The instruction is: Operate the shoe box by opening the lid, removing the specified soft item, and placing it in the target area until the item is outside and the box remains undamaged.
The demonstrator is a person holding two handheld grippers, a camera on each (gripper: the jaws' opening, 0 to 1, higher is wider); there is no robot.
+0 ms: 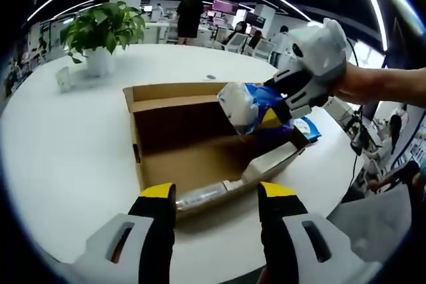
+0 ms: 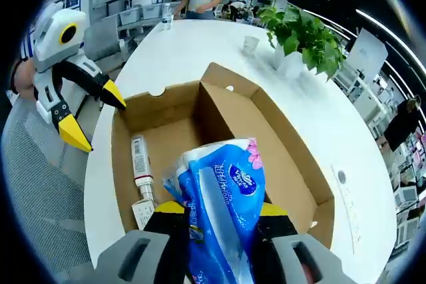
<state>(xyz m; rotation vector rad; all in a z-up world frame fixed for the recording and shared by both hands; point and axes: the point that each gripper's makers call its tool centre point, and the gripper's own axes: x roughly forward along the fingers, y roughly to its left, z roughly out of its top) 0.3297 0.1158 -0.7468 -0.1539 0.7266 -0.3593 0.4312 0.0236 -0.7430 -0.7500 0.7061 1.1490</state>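
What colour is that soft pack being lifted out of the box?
Blue and white, with a pink flower; the tissue pack shows best in the right gripper view.

Each hand-held gripper point(image 1: 217, 194) has a white housing, black jaws and yellow tips.

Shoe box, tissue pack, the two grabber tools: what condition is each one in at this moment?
Shoe box: open, flaps up, resting on the white table.
Tissue pack: clamped and lifted above the box, not yet set down.
Right gripper: shut on the tissue pack.
Left gripper: open, holding nothing, at the box's near edge.
Potted plant: upright on the table.
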